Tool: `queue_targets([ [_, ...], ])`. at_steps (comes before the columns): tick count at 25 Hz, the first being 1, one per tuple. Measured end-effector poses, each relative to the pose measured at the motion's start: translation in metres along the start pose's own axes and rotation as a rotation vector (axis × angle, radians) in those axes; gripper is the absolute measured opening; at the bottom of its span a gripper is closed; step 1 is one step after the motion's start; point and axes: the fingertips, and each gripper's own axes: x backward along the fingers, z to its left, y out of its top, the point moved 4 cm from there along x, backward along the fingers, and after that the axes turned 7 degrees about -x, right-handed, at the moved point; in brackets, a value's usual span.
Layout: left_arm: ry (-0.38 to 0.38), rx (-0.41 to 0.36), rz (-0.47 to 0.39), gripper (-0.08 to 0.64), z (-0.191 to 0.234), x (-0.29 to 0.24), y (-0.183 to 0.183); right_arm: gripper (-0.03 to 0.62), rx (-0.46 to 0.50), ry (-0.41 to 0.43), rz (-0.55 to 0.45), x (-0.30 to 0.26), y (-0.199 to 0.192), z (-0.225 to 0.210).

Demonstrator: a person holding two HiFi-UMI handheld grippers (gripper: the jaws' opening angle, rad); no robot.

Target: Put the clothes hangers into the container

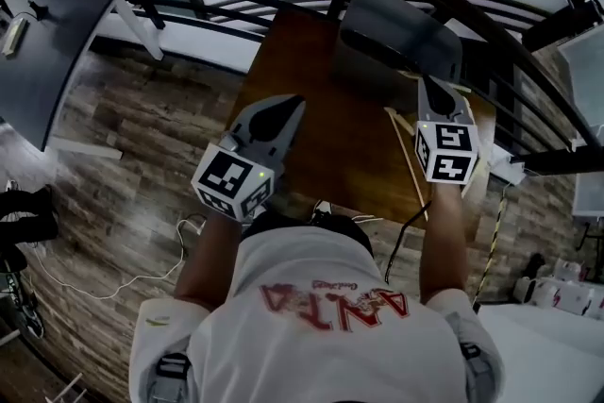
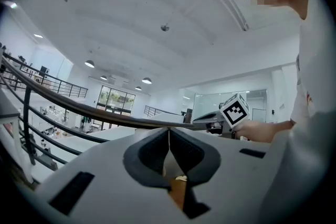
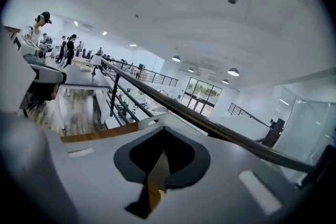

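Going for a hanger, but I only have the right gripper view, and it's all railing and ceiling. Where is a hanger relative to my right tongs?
Observer: A light wooden clothes hanger lies on the brown wooden table, its visible arm just left of the right gripper.
Operator: And the container?
Observer: The dark grey container sits at the table's far edge, right ahead of your tongs' tips.
Operator: Left gripper?
Observer: The left gripper hangs over the table's left edge, tongs shut, empty.

Large open-plan lab hall: black metal mezzanine railing [image 3: 210,123], white vaulted ceiling [image 3: 184,18], round ceiling lamps [image 3: 233,72], distant people [image 3: 68,50] working.
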Motion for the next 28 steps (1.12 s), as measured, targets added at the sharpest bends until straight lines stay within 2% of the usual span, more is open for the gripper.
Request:
queue_targets([
  [5, -0.061, -0.041, 0.008, 0.014, -0.009, -0.004, 0.013, 0.003, -0.157, 0.011, -0.117, 0.036, -0.004, 0.016],
  [11, -0.100, -0.091, -0.006, 0.011, -0.019, -0.012, 0.028, 0.003, -0.272, -0.003, -0.218, 0.077, -0.014, 0.026],
  [16, -0.141, -0.130, -0.009, 0.009, -0.030, -0.015, 0.033, 0.003, -0.305, -0.011, -0.216, 0.090, -0.019, 0.030],
  [20, -0.152, -0.112, -0.033, 0.009, -0.034, -0.015, 0.033, 0.003, -0.300, -0.021, -0.208, 0.096, -0.024, 0.030],
  [28, -0.146, -0.116, -0.028, 0.009, -0.036, -0.016, 0.031, 0.003, -0.291, -0.023, -0.189, 0.098, -0.028, 0.030],
])
